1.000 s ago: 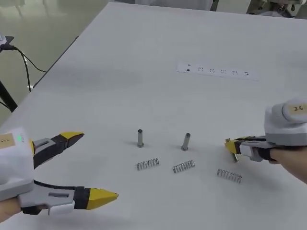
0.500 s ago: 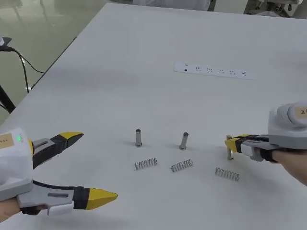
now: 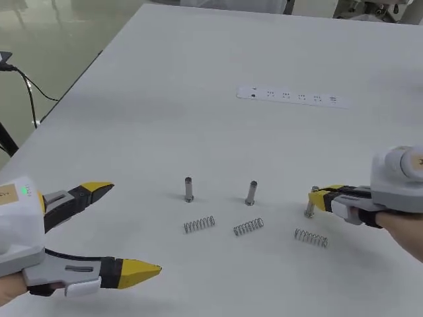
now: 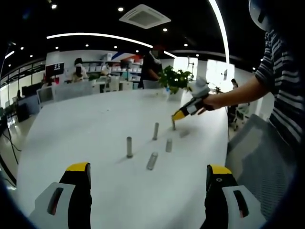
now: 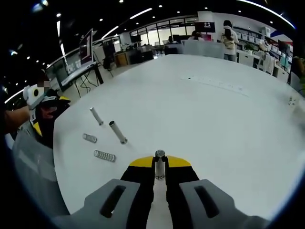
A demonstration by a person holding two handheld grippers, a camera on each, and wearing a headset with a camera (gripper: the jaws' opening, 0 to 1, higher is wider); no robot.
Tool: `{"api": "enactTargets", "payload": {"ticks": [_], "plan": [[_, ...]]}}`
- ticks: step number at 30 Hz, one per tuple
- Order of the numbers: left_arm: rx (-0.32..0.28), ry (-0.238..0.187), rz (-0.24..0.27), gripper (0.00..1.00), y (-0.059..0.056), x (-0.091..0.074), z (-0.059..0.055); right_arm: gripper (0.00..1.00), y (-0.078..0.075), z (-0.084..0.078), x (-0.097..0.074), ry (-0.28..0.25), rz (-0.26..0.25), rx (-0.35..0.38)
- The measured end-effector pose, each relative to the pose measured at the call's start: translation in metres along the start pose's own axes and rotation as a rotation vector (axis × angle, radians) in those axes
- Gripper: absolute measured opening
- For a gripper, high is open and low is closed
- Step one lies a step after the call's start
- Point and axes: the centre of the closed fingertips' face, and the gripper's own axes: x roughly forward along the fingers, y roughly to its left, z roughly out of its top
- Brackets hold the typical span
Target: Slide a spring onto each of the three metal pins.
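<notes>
Right tool (image 3: pixel 318 198) is pressed together on the third pin (image 3: pixel 309 206), pinching it near the top. In the right gripper view the pin's end pokes out between the yellow tips. Pin's foot is at or just off the desk (image 3: pixel 198 119), can't tell if it touches. My read: it's being stood up in line with the left pin (image 3: pixel 188 189) and middle pin (image 3: pixel 251 193). Both of those are upright, free and well apart from each other. The high grip on the shaft probably leaves the base clear to seat flat.

Three springs lie on their sides in a row, one just in front of each pin: left spring (image 3: pixel 199 224), middle spring (image 3: pixel 248 227), right spring (image 3: pixel 310 238). None is on a pin, so the task is barely begun. The layout pairs each spring with its own pin, so reaches stay short.

Left tool (image 3: pixel 122 228) is spread wide, holding nothing. It hovers low at the near left of the desk, well apart from the parts. Likely idle, ready to pick a spring. Power strip (image 3: pixel 291 97) lies flat at the far side, out of the way.
</notes>
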Motion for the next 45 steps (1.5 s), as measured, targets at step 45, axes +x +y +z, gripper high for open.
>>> {"api": "enactTargets", "payload": {"ticks": [45], "plan": [[-0.018, -0.017, 0.008, 0.98, -0.0015, -0.0005, -0.0020, 0.07, 0.0095, -0.0071, -0.0046, -0.006, 0.015, -0.136]]}}
